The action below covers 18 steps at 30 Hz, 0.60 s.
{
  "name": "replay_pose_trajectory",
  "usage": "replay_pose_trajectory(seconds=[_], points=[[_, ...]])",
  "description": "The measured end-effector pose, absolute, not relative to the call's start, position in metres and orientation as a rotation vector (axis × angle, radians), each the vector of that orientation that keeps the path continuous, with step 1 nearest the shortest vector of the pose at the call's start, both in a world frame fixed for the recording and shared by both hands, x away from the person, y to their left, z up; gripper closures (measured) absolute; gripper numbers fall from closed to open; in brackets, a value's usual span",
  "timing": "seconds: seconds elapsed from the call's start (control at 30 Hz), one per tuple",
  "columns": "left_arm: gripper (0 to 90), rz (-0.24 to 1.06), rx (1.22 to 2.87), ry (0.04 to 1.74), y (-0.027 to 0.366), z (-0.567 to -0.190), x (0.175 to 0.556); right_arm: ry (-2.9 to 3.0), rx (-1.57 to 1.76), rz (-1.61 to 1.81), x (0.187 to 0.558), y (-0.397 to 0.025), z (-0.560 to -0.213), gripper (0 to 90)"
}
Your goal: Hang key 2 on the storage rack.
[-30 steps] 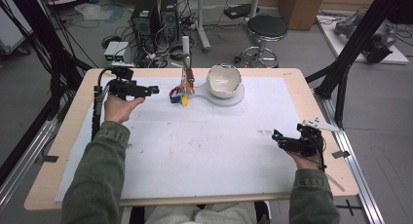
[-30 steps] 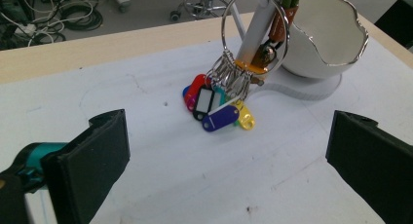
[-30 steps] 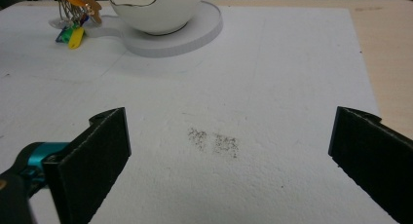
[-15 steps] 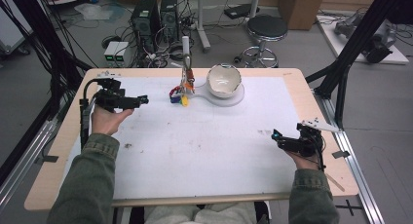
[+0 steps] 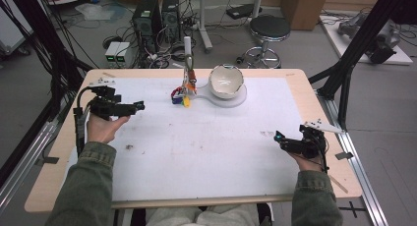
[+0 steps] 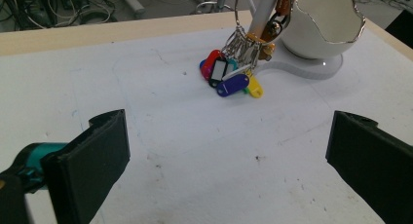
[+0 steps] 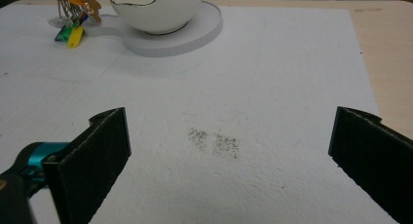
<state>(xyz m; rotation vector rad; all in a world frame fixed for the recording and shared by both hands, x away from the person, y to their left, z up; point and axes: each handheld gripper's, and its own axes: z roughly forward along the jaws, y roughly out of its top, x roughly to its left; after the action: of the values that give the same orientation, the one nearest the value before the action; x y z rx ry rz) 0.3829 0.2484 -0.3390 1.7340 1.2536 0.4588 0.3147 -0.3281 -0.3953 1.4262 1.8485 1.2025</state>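
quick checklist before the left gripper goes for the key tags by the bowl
1. Left gripper jaws apart: ok, wide open in the left gripper view.
2. Left gripper holds nothing: ok.
3. Bunch of key tags in sight ahead of the jaws: ok, though off to their far side.
4. Tags free to lift: cannot tell; their rings hang on the white post, by the white bowl.
5. Path across the white table mat unobstructed: ok.
6. Right gripper out of the way: ok, open, at the table's right edge.
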Motion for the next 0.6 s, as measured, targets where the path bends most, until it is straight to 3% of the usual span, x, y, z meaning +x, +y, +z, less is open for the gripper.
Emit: replay_pose_trajectory(seconds=[0.6], points=[[2.6, 0.485, 1.664, 1.301, 0.270, -0.354, 0.361, 1.847, 1.435, 1.201, 0.315, -0.328, -0.396, 0.6]])
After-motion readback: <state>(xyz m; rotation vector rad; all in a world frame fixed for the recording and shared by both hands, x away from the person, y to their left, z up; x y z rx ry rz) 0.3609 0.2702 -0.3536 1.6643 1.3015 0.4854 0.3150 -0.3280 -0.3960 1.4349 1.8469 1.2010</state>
